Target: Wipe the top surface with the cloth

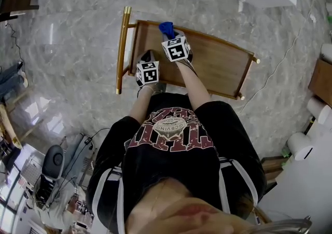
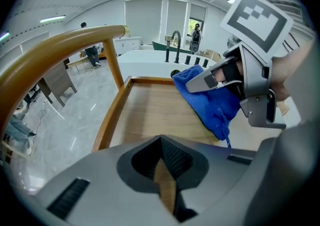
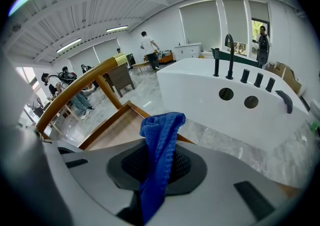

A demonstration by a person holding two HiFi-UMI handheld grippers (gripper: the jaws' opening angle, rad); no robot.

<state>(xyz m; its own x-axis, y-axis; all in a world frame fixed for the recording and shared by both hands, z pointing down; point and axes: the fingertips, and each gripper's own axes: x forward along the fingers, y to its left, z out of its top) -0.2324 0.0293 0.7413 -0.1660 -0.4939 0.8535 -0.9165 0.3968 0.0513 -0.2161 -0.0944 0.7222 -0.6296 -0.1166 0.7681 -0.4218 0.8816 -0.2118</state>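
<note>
The right tool [image 3: 158, 167] gripped a blue cloth [image 1: 166, 27] at the wooden desk's [image 1: 223, 64] 11 o'clock rim. The left tool [image 2: 162, 162], closed and empty, hovered at its 7 o'clock.

Looking steeply down from the head. Riding close behind each jaw pair, sharing wooden top [image 1: 218, 62] and blue cloth [image 1: 166, 27].
</note>
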